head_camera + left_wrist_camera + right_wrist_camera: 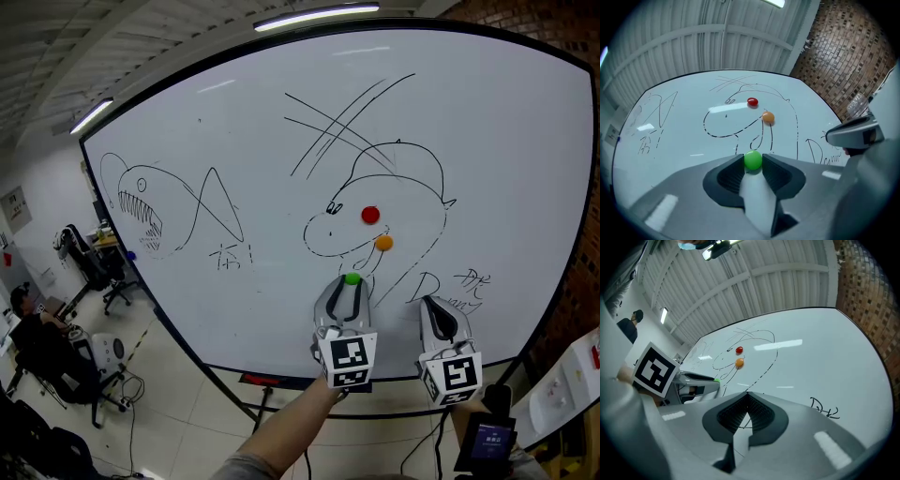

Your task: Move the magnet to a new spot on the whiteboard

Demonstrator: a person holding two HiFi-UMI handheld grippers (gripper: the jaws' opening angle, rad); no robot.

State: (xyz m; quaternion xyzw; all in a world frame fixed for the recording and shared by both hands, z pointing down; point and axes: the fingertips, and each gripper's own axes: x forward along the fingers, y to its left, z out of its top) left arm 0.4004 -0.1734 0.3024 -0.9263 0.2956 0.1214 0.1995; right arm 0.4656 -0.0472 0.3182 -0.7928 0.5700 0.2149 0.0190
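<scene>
Sitting against the white whiteboard point(234, 112), below the round orange magnet point(383, 243), the round green magnet point(753, 160) is pinched between the left gripper's point(753, 158) jaw tips. Right gripper point(747, 395) alongside, jaws pressed together, empty.

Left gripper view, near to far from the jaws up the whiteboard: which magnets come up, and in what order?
green magnet, between the jaws → orange magnet → red magnet

Bright ceiling strips point(316, 16), whiteboard point(506, 141) glare — fisheye edges
</scene>
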